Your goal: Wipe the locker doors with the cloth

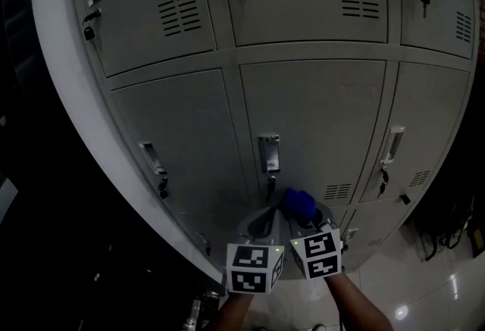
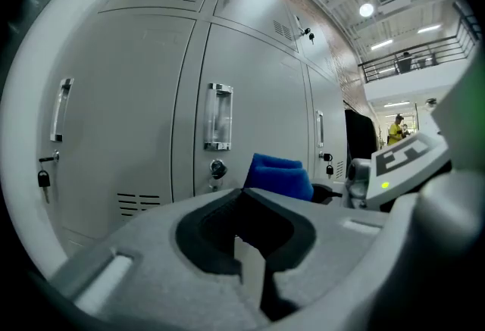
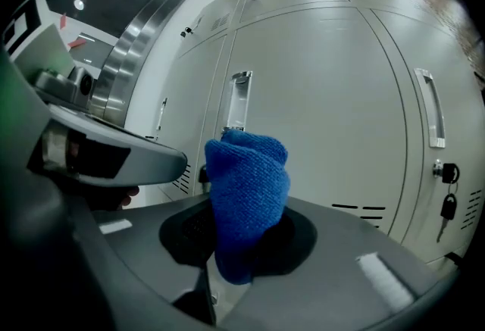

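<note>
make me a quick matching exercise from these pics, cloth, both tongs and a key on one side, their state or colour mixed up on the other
Things:
1. cloth
2. left tongs
3. right tongs
4. key

States:
a. shut, nothing between
b. dangling below a lock
c. blue, bunched up
d. shut on the cloth

Pairs: 1-c, 2-a, 3-d, 4-b
</note>
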The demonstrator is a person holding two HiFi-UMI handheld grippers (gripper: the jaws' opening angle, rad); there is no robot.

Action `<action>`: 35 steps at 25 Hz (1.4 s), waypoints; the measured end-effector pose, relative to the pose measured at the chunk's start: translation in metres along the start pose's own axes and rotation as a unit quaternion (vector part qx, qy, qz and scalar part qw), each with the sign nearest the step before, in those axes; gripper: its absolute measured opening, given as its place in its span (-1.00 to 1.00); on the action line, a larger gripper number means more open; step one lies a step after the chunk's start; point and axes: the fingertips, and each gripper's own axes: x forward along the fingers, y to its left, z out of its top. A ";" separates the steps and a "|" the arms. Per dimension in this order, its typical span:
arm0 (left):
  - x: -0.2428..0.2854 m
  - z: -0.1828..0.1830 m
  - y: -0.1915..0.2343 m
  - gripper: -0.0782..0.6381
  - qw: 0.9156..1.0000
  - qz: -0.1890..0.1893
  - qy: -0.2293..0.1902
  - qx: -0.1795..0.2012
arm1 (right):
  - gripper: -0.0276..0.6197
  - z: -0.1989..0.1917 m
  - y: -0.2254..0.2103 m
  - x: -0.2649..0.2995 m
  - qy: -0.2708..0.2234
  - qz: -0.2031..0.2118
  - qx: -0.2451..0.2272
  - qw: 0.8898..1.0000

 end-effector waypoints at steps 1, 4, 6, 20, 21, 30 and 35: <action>0.003 0.001 -0.005 -0.78 1.000 0.000 -0.001 0.001 | -0.65 -0.002 -0.006 -0.003 0.001 -0.002 0.001 1.000; 0.012 0.004 -0.017 -0.78 1.000 -0.001 -0.001 0.000 | -0.65 -0.008 -0.026 -0.011 0.004 -0.010 0.006 1.000; 0.019 0.006 -0.027 -0.78 1.000 -0.004 0.000 0.000 | -0.65 -0.011 -0.040 -0.017 0.006 -0.016 0.010 1.000; 0.048 0.012 -0.084 -0.78 0.999 -0.032 0.003 0.006 | -0.65 -0.031 -0.133 -0.057 0.017 -0.080 0.026 0.996; 0.049 0.011 -0.085 -0.78 0.999 -0.033 0.003 0.007 | -0.65 -0.031 -0.135 -0.058 0.018 -0.081 0.026 0.996; 0.037 0.019 -0.071 -0.78 1.000 -0.016 -0.002 0.014 | -0.65 0.008 -0.109 -0.068 -0.003 -0.044 0.027 0.999; 0.017 0.031 -0.038 -0.78 1.000 0.015 -0.016 0.015 | -0.66 0.065 -0.050 -0.066 -0.039 0.030 0.021 0.999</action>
